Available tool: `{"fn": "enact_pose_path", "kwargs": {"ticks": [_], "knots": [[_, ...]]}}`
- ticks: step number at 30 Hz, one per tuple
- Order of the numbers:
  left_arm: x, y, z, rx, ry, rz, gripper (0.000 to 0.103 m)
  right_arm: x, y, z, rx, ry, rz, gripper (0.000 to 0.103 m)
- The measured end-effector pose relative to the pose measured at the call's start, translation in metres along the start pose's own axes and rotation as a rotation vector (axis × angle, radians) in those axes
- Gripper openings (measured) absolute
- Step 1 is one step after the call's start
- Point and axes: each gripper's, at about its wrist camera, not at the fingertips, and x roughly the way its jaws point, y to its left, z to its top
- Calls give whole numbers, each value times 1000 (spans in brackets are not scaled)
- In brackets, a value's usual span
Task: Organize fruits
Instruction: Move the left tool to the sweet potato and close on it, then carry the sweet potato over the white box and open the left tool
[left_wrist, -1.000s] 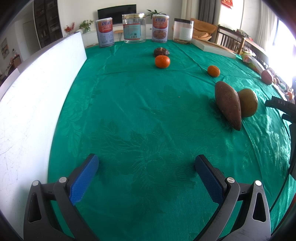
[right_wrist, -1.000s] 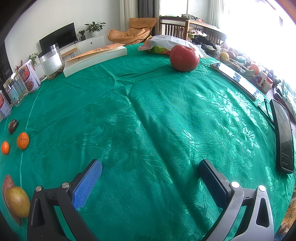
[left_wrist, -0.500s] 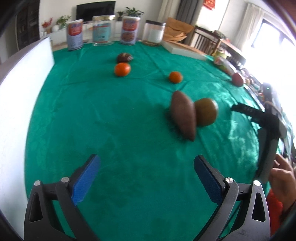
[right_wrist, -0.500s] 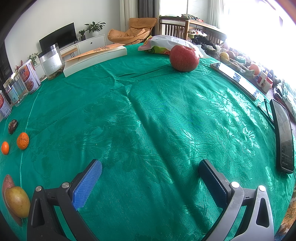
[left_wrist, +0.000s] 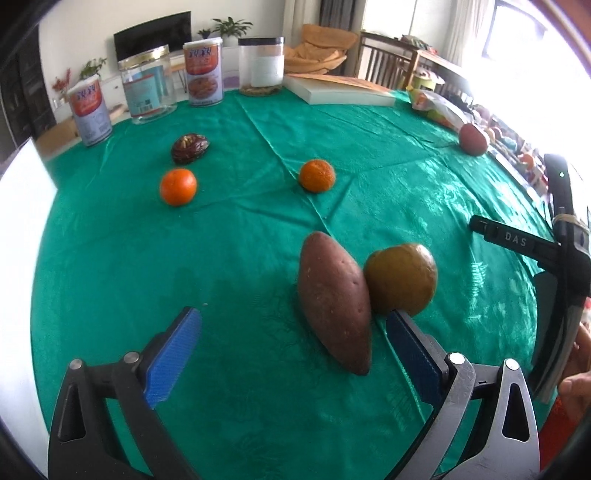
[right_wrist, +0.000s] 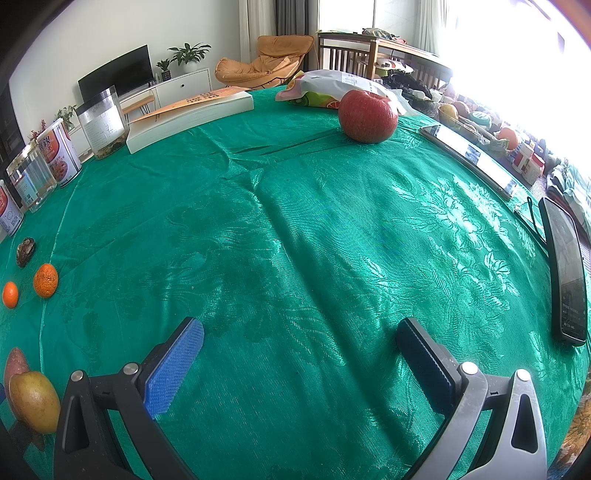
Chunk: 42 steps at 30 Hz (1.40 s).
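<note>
In the left wrist view my left gripper (left_wrist: 295, 332) is open and empty, low over the green cloth. A reddish sweet potato (left_wrist: 334, 297) lies between its fingers, nearer the right one, touching a yellow-green mango (left_wrist: 400, 278). Beyond lie two oranges (left_wrist: 178, 186) (left_wrist: 317, 176), a dark brown fruit (left_wrist: 190, 148) and a red apple (left_wrist: 472, 138). In the right wrist view my right gripper (right_wrist: 299, 343) is open and empty over bare cloth. The apple (right_wrist: 368, 115) sits far ahead. The mango (right_wrist: 34, 400), sweet potato (right_wrist: 14, 363) and oranges (right_wrist: 45, 280) (right_wrist: 10, 294) are at the left edge.
Cans and jars (left_wrist: 204, 74) and a thick book (left_wrist: 340, 90) line the far edge of the table. A white board (left_wrist: 18, 229) stands along the left. A phone (right_wrist: 567, 269) and a long flat strip (right_wrist: 469, 157) lie at the right. A snack bag (right_wrist: 325, 88) lies behind the apple.
My left gripper has swung right and moved forward, so the sweet potato and mango now lie close between its fingers. The right gripper has not moved.
</note>
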Motion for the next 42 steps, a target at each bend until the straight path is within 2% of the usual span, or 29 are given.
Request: {"fn": "enact_pose_path", "kwargs": {"ticks": [3,9,15,19,20,21,22,25,26,27,31,32,34,35,37,40,41,42], "knots": [[1,-1,2,17,-3,39,101,0,0,0,0,0,0,103],[0,-4,4,46,-6,68,101,0,0,0,0,0,0,103],[1,-9,5,77,-13,88,101,0,0,0,0,0,0,103],[2,-9,6,70,-13,71,100,0,0,0,0,0,0,103],[1,-9,6,65,-15,63,99,0,0,0,0,0,0,103],[1,-8,6,57,-17,50,91,-1,0,0,0,0,0,103],[2,-7,6,48,-13,34,88,-1,0,0,0,0,0,103],[5,-4,5,3,-11,-55,73,-1,0,0,-3,0,4,103],[5,-3,4,-10,-9,-99,60,1,1,0,-23,0,19,103],[6,-3,3,-22,-1,-149,41,0,1,0,-52,10,49,103],[-5,-1,-8,-31,-14,-121,39,-25,3,-11,-112,31,246,95],[-9,4,-13,-62,-15,-133,39,-37,7,-16,-130,29,331,91],[-19,12,-23,-116,-20,-146,39,-64,23,-26,-172,24,534,91],[-25,15,-28,-131,-25,-136,39,-75,36,-30,-201,24,608,91],[-36,21,-38,-159,-26,-113,39,-89,66,-36,-271,36,665,91],[-57,31,-51,-215,-23,-102,39,-80,106,-38,-318,78,647,87],[-67,35,-55,-225,-28,-98,39,-72,117,-39,-315,108,638,82],[-77,37,-58,-233,-38,-94,39,-62,124,-41,-308,148,634,72]]}}
